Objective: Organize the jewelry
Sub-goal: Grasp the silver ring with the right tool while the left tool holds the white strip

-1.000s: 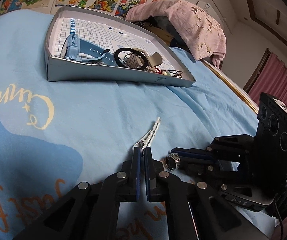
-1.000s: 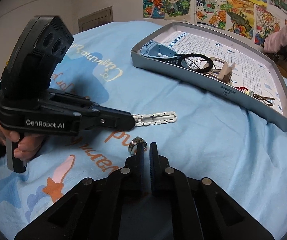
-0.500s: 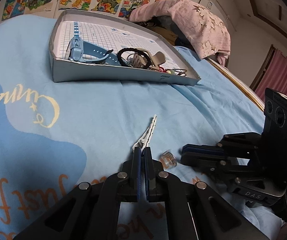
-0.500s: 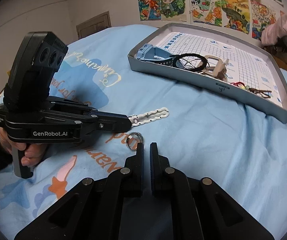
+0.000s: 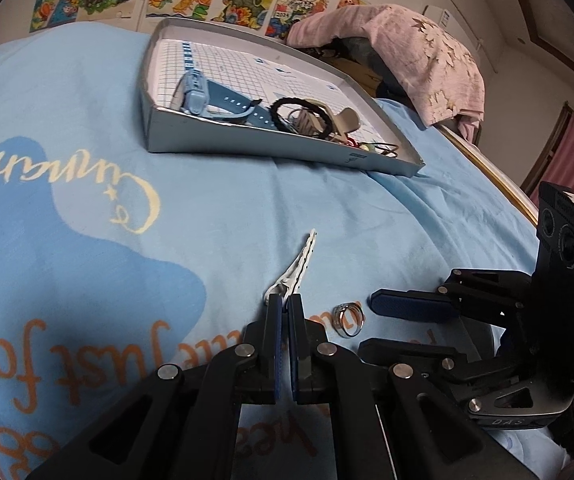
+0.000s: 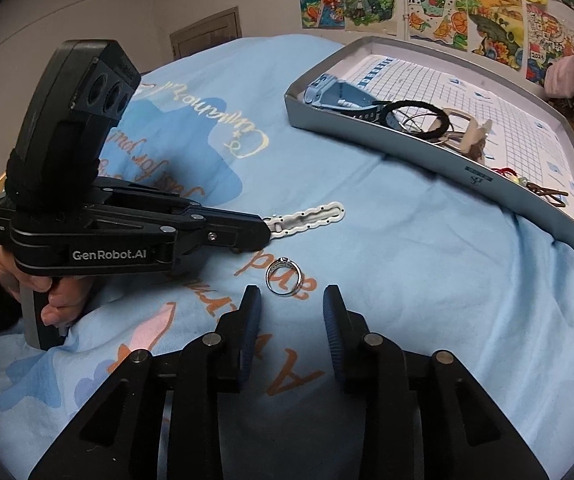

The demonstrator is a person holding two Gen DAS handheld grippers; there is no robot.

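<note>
My left gripper (image 5: 286, 304) is shut on the end of a white wavy hair clip (image 5: 299, 265), which rests on the blue bedspread; the clip also shows in the right wrist view (image 6: 311, 217). A silver ring (image 6: 284, 277) lies loose on the bedspread just ahead of my right gripper (image 6: 291, 300), which is open and empty. In the left wrist view the ring (image 5: 349, 319) lies between the two grippers. A grey tray (image 5: 247, 145) further back holds a blue watch (image 5: 203, 96), a black hair tie (image 5: 301, 116) and other small pieces.
The tray's near wall (image 6: 427, 160) faces the grippers. A pink cloth (image 5: 415, 56) lies over a heap at the back right. The bed's wooden edge (image 5: 491, 172) runs along the right. Drawings (image 6: 427, 0) hang on the wall.
My right gripper has opened and let go of the silver ring, which now lies on the bedspread. My left gripper stays shut on the hair clip.
</note>
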